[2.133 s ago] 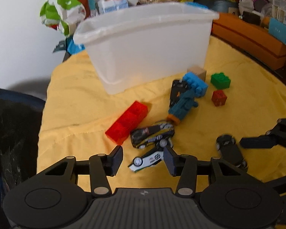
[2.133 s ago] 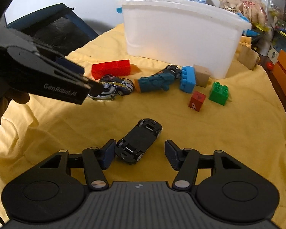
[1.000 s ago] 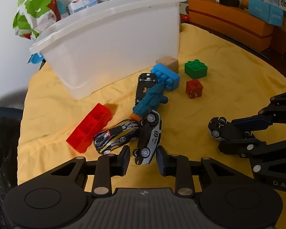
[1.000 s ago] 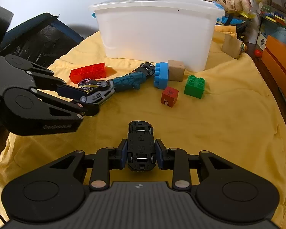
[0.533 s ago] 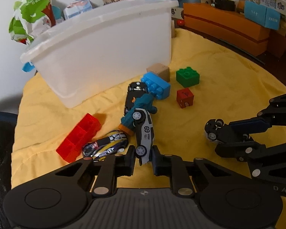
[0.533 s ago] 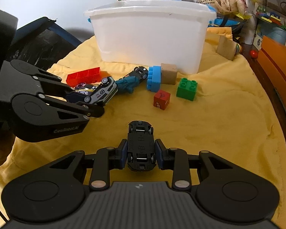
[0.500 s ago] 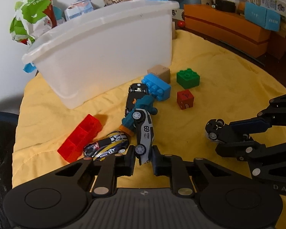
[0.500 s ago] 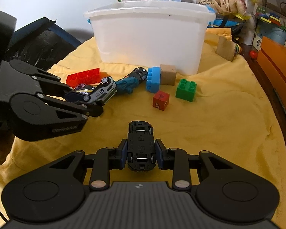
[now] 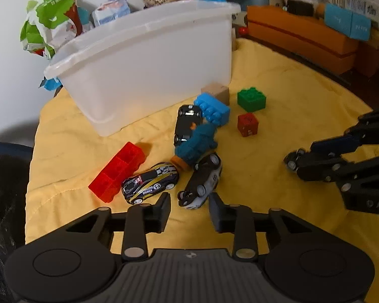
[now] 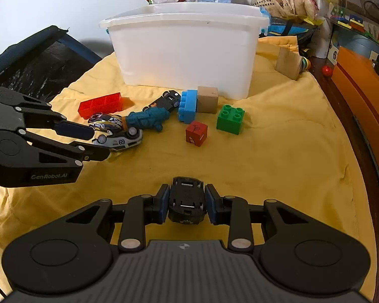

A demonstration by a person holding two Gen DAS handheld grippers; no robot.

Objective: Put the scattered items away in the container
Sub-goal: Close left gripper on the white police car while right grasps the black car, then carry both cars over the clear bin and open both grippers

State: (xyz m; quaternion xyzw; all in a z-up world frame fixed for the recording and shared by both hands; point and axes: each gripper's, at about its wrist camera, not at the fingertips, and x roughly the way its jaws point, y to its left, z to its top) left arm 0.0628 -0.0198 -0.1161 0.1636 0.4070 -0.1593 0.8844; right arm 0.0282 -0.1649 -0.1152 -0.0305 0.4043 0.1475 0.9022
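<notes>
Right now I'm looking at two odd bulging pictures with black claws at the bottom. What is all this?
No robot here: a person holds a two-finger gripper in each hand, each carrying a wide-angle camera that looks along its fingers. One picture comes from the left gripper, the other from the right gripper; each also sees the other from the side.

On the yellow cloth stands a white plastic tub, with toys in front: a red translucent brick, blue brick, green brick, small red cube and toy cars.

The right gripper is shut on an upside-down black toy car. The left one's jaws are opening around a white toy car, no longer gripped.
</notes>
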